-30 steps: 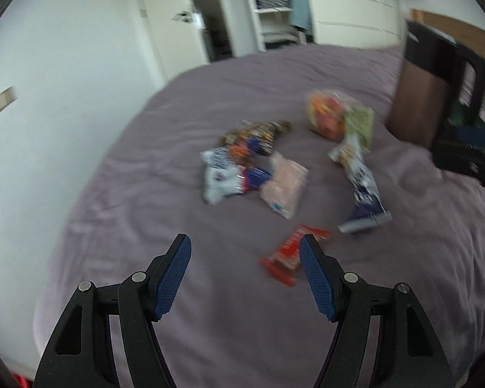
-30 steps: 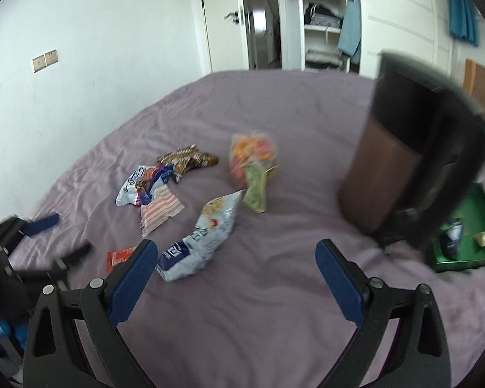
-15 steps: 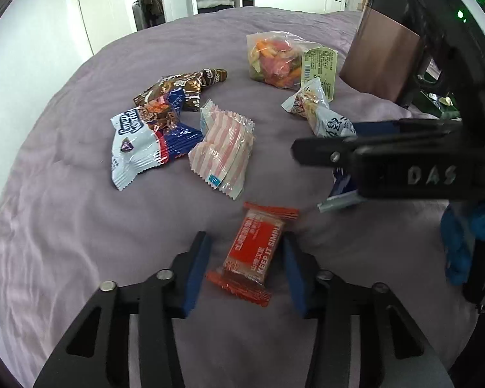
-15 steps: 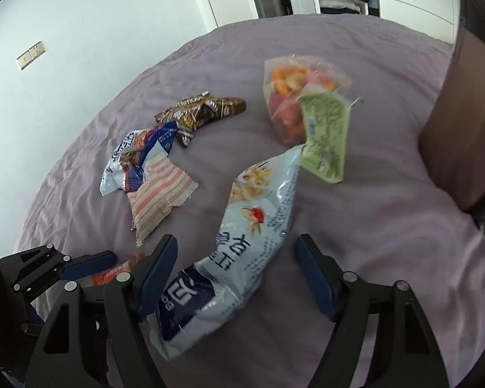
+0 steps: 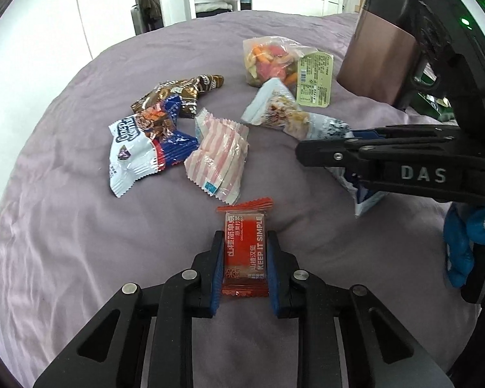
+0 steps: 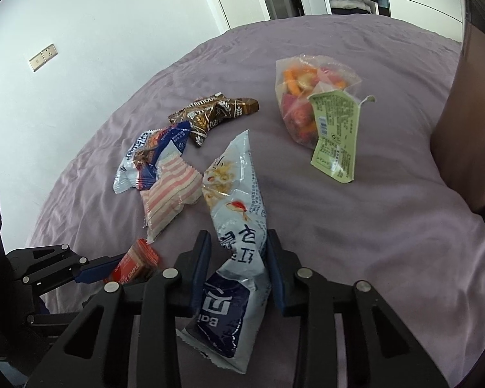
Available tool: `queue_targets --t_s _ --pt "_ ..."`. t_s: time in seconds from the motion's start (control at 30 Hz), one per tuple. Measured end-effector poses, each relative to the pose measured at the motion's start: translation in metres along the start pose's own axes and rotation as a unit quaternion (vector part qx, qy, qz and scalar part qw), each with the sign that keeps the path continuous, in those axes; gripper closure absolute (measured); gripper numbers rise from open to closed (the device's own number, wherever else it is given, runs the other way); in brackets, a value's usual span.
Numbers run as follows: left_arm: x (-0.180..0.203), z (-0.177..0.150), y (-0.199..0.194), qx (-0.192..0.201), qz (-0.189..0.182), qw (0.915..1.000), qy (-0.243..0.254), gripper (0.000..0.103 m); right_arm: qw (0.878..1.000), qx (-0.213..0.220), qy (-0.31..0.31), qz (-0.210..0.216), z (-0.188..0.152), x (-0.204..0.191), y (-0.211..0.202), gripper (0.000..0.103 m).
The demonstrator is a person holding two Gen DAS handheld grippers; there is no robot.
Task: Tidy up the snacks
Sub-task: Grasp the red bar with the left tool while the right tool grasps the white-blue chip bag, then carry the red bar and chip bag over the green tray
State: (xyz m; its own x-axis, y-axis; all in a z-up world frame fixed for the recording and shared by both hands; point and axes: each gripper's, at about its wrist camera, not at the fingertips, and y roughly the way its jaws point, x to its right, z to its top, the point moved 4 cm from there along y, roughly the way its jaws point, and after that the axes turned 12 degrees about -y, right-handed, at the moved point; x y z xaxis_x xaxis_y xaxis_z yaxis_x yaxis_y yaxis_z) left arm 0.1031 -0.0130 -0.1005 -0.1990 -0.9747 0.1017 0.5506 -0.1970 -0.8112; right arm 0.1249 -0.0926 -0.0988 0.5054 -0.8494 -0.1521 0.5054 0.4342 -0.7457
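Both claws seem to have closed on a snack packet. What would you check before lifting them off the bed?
1. Left gripper pads against both sides of the red packet: ok.
2. Right gripper squeezing the long blue-white bag: ok.
3. Bedsheet not pinched in either grip: cannot tell.
4. Striped pink packet overlaps the bag's edge, may drag: not ok.
5. The two grippers apart: ok.
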Motion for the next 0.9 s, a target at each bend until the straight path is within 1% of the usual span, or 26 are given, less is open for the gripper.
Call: queue_targets --t_s 0.2,0.37,0.53,0.63,0.9 --pt "0.005 0.003 -0.018 0.014 0.010 0.9998 -0.005 0.084 1.000 0.015 0.000 -0.004 -0.001 0.001 -0.033 0.082" --pt "0.010 0.002 -0.041 0.027 0.015 0.9994 -0.014 0.084 1.000 0.024 0.004 -0.013 -0.013 0.004 -0.072 0.082" --pt "0.025 -0.004 -0.068 0.034 0.008 0.9993 -0.013 0.084 0.999 0.025 0.022 -0.025 -0.040 0.016 -0.111 0.082" --pt "0.039 -0.009 -0.081 0.033 -0.003 0.9994 -0.012 0.084 0.998 0.028 0.038 -0.037 -0.059 0.027 -0.136 0.082" --pt "0.097 -0.020 -0.110 0.034 -0.033 0.9988 0.015 0.084 0.991 0.049 0.095 -0.083 -0.108 0.072 -0.206 0.082"
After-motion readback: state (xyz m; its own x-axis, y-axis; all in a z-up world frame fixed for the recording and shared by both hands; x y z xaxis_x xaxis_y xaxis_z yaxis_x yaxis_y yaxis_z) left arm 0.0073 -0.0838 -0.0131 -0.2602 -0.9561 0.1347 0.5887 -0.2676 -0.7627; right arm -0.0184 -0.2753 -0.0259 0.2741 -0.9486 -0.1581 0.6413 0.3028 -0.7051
